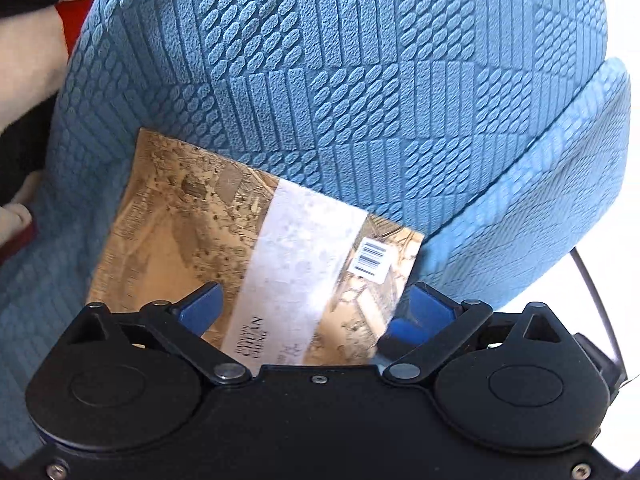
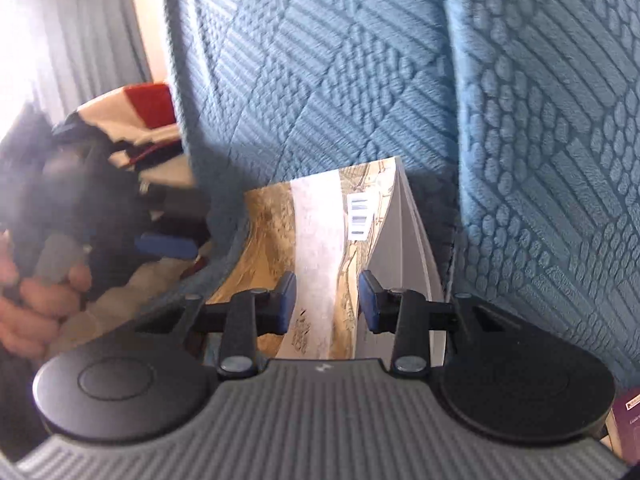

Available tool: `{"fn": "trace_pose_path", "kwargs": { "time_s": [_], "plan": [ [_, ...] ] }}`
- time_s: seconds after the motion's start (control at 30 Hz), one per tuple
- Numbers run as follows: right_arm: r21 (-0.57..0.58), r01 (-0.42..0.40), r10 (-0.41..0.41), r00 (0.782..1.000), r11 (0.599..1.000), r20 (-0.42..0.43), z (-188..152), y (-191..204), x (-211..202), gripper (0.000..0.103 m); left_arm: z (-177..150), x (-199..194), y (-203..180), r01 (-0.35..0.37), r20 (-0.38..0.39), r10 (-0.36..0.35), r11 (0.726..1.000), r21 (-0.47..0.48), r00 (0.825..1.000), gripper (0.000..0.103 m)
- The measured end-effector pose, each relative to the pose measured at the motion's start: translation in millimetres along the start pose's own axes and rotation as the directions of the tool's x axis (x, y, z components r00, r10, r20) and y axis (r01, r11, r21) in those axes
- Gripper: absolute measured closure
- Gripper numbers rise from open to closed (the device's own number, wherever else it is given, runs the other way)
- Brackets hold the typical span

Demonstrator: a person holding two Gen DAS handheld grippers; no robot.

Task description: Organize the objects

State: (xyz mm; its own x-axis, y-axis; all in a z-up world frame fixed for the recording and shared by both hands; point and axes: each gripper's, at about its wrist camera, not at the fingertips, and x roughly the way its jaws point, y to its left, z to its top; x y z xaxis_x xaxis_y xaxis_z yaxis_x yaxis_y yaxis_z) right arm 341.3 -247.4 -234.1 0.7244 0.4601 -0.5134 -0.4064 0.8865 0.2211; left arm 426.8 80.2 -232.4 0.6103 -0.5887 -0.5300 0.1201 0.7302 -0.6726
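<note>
A blue sofa (image 1: 360,60) with a raised woven pattern of ribs and ovals fills both views, its seat, backrest and one padded arm all in the same fabric. Beside the sofa, pale wall and grey curtains (image 2: 92,28) show, blurred. A paperback book (image 1: 224,240) with a tan, map-like cover, a white band and a barcode lies on the sofa seat, against the backrest and close to the arm. The left gripper (image 1: 308,312) hangs over the book's near edge, jaws spread wide, pads touching nothing. The right gripper (image 2: 327,300) stands over the same book, jaws partly open, apart from the cover. Folded red, cream and dark cloth (image 1: 28,40) lies on the sofa, beyond the book. A purple book corner (image 2: 628,420) shows beside the sofa arm.
</note>
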Motion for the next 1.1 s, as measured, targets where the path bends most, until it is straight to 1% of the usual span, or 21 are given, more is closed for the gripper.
{"fn": "trace_pose_path", "kwargs": {
  "time_s": [0.03,0.07,0.1,0.17,0.2,0.23,0.3,0.37,0.47,0.5,0.53,0.57,0.6,0.63,0.7,0.73,0.83,0.9,0.93,1.03,1.1],
  "plan": [
    [-0.002,-0.048,0.048,0.999,0.999,-0.013,-0.8,1.9,0.1,0.088,0.7,-0.6,0.6,0.004,0.000,-0.004,1.000,-0.005,1.000,0.005],
    [-0.014,-0.079,0.078,0.996,0.997,-0.037,-1.7,8.9,5.3,0.093,0.8,-1.0,1.5,0.002,0.000,-0.002,1.000,-0.005,1.000,0.005],
    [-0.059,-0.074,0.071,0.995,0.995,-0.064,-4.0,19.7,10.7,0.089,0.4,-1.4,1.7,-0.005,0.000,0.005,1.000,-0.003,1.000,0.005],
    [-0.150,-0.080,0.060,0.989,0.985,-0.134,-12.5,39.1,21.5,0.089,-0.6,-1.1,3.2,-0.024,-0.004,0.024,1.000,0.004,1.000,0.005],
    [-0.181,-0.085,0.057,0.986,0.980,-0.155,-16.0,47.6,26.5,0.090,-1.1,-1.3,3.9,-0.035,-0.006,0.035,0.999,0.008,0.999,0.005],
    [-0.201,-0.082,0.050,0.986,0.976,-0.158,-18.1,52.8,28.0,0.090,-1.5,-1.0,5.1,-0.049,-0.006,0.049,0.999,0.015,0.999,0.005],
    [-0.217,-0.043,0.013,0.991,0.975,-0.135,-14.5,57.6,29.8,0.090,-3.5,-2.5,7.4,-0.083,-0.003,0.083,0.996,0.038,0.997,0.005],
    [-0.209,0.053,-0.069,0.995,0.976,-0.073,-8.0,55.5,25.0,0.089,-4.6,-6.0,10.0,-0.104,0.002,0.104,0.993,0.055,0.995,0.005],
    [-0.201,0.177,-0.177,0.984,0.964,0.019,2.7,49.1,12.3,0.086,-6.4,-11.7,13.5,-0.150,0.016,0.149,0.985,0.088,0.989,0.005],
    [-0.216,0.225,-0.222,0.974,0.950,0.038,7.0,48.3,11.2,0.073,-6.4,-12.6,13.8,-0.165,0.023,0.164,0.981,0.101,0.986,0.006],
    [-0.242,0.261,-0.255,0.965,0.934,0.057,11.7,49.2,9.9,0.057,-5.7,-13.1,13.9,-0.177,0.027,0.175,0.978,0.111,0.984,0.006],
    [-0.275,0.280,-0.270,0.960,0.920,0.075,15.8,50.3,9.1,0.051,-4.9,-14.8,14.2,-0.187,0.033,0.184,0.975,0.118,0.982,0.007],
    [-0.320,0.291,-0.279,0.957,0.902,0.084,21.0,52.7,10.5,0.046,-4.2,-14.7,15.3,-0.197,0.037,0.194,0.973,0.119,0.980,0.007],
    [-0.371,0.303,-0.294,0.952,0.878,0.083,26.0,55.0,13.0,0.045,-3.6,-14.6,16.1,-0.208,0.038,0.205,0.971,0.119,0.978,0.008],
    [-0.481,0.337,-0.342,0.936,0.810,0.080,36.4,61.2,21.7,0.045,-2.9,-13.8,17.2,-0.222,0.035,0.219,0.967,0.127,0.975,0.010],
    [-0.530,0.339,-0.361,0.930,0.777,0.065,40.9,63.4,27.0,0.045,-2.9,-13.3,17.4,-0.228,0.032,0.226,0.964,0.134,0.974,0.010],
    [-0.666,0.295,-0.415,0.910,0.685,-0.024,52.8,64.7,49.5,0.045,-3.9,-10.2,18.2,-0.243,0.015,0.244,0.957,0.159,0.970,0.014],
    [-0.722,0.256,-0.435,0.898,0.643,-0.070,52.2,66.5,56.8,0.046,-5.1,-8.4,18.6,-0.252,-0.001,0.256,0.953,0.169,0.967,0.019],
    [-0.745,0.239,-0.442,0.893,0.622,-0.083,52.5,67.5,59.7,0.046,-5.0,-8.2,19.5,-0.253,-0.007,0.258,0.953,0.169,0.966,0.020],
    [-0.821,0.205,-0.469,0.879,0.533,-0.085,45.8,73.2,69.8,0.046,-4.4,-9.6,22.0,-0.247,-0.014,0.252,0.955,0.164,0.968,0.023],
    [-0.862,0.159,-0.493,0.862,0.481,-0.116,42.4,75.6,80.4,0.047,-3.7,-11.1,23.0,-0.245,-0.016,0.250,0.956,0.160,0.968,0.025]
  ]
}}
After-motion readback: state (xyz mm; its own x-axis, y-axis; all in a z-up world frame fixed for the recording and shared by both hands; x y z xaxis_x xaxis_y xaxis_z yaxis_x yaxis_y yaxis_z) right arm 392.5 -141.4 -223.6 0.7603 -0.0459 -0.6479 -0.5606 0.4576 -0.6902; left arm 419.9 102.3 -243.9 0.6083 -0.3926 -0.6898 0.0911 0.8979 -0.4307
